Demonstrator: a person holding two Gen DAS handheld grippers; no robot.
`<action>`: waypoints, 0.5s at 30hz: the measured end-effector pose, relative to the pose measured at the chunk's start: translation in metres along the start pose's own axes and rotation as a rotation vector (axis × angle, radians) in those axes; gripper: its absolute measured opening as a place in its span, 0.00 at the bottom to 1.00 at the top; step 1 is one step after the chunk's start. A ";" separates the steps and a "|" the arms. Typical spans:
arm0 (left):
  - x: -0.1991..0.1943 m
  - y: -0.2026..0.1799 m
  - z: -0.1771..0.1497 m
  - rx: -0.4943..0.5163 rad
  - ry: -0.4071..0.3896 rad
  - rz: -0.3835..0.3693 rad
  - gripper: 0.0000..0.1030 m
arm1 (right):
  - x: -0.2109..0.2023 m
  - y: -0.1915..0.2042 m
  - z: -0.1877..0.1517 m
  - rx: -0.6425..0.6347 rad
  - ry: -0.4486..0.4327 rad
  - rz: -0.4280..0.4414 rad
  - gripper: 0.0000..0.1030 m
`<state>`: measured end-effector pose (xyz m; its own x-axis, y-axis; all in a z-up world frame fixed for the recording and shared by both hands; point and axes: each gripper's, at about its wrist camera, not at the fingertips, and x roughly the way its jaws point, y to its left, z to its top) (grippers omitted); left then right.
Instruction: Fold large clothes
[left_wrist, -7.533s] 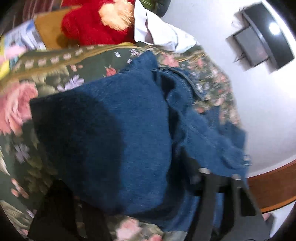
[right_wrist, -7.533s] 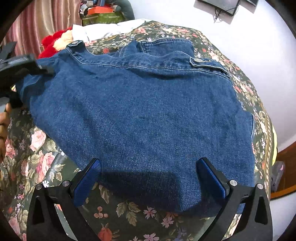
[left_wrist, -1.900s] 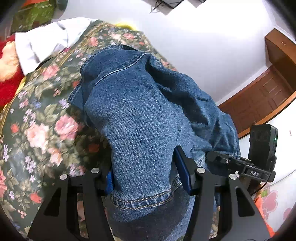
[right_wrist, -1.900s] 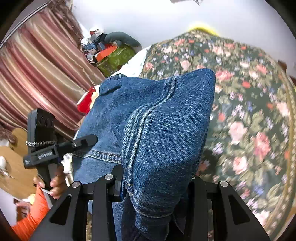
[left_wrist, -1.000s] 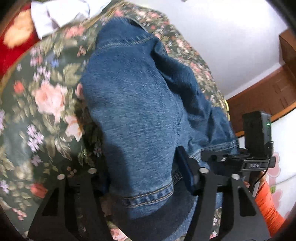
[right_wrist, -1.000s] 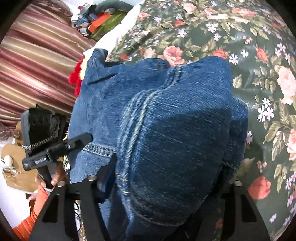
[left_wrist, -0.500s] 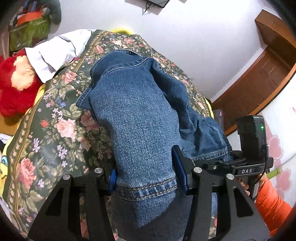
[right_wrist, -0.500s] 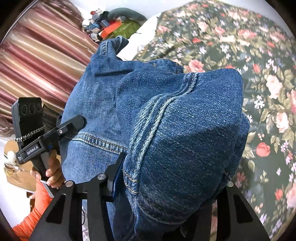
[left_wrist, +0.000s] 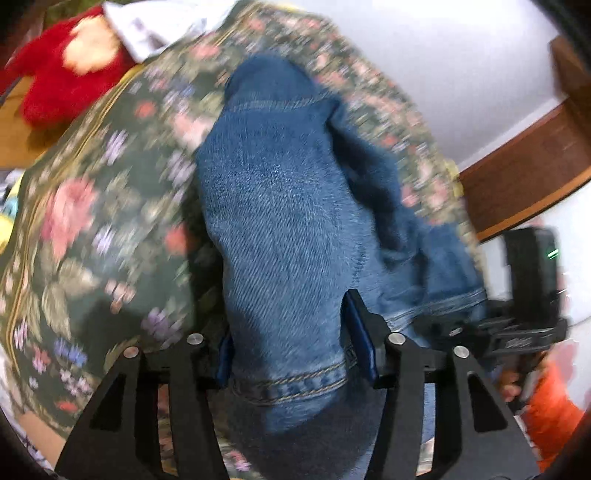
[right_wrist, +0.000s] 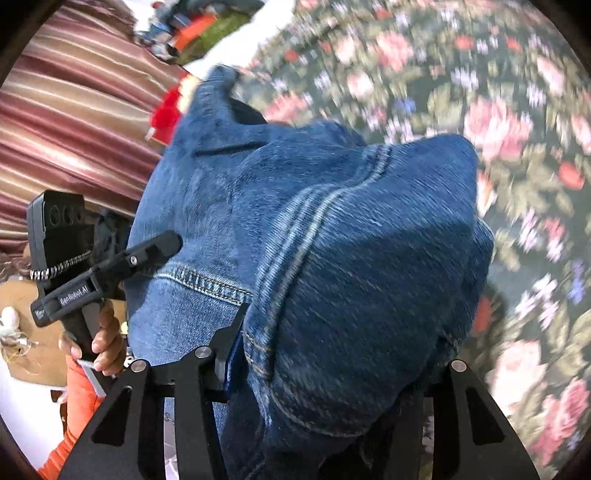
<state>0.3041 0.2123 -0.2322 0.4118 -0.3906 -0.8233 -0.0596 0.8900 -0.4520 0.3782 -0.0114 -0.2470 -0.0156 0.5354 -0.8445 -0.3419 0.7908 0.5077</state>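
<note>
Both pictures are smeared, so the flowers on the bed cover (left_wrist: 92, 221) look fuzzy. The jeans (right_wrist: 332, 258) hide the right pad of the right tool (right_wrist: 332, 354) (only the left pad shows). The jeans run off the bottom edge. The red toy (left_wrist: 66, 88) is cut off at the top.

Floral bedspread (left_wrist: 85, 229), red plush toy (left_wrist: 62, 85), striped curtain (right_wrist: 74, 122), white cloth (left_wrist: 155, 26)
</note>
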 end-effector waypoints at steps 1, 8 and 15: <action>0.002 0.002 -0.004 0.001 0.001 0.022 0.56 | 0.001 0.001 0.000 -0.005 0.008 -0.006 0.50; -0.030 0.002 -0.024 0.062 -0.117 0.178 0.58 | -0.017 0.013 -0.005 -0.119 0.037 -0.079 0.61; -0.064 -0.007 -0.016 0.137 -0.208 0.301 0.58 | -0.062 0.008 -0.014 -0.182 -0.051 -0.156 0.63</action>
<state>0.2638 0.2271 -0.1813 0.5708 -0.0635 -0.8186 -0.0895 0.9863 -0.1388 0.3627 -0.0419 -0.1932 0.0964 0.4285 -0.8984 -0.5005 0.8011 0.3284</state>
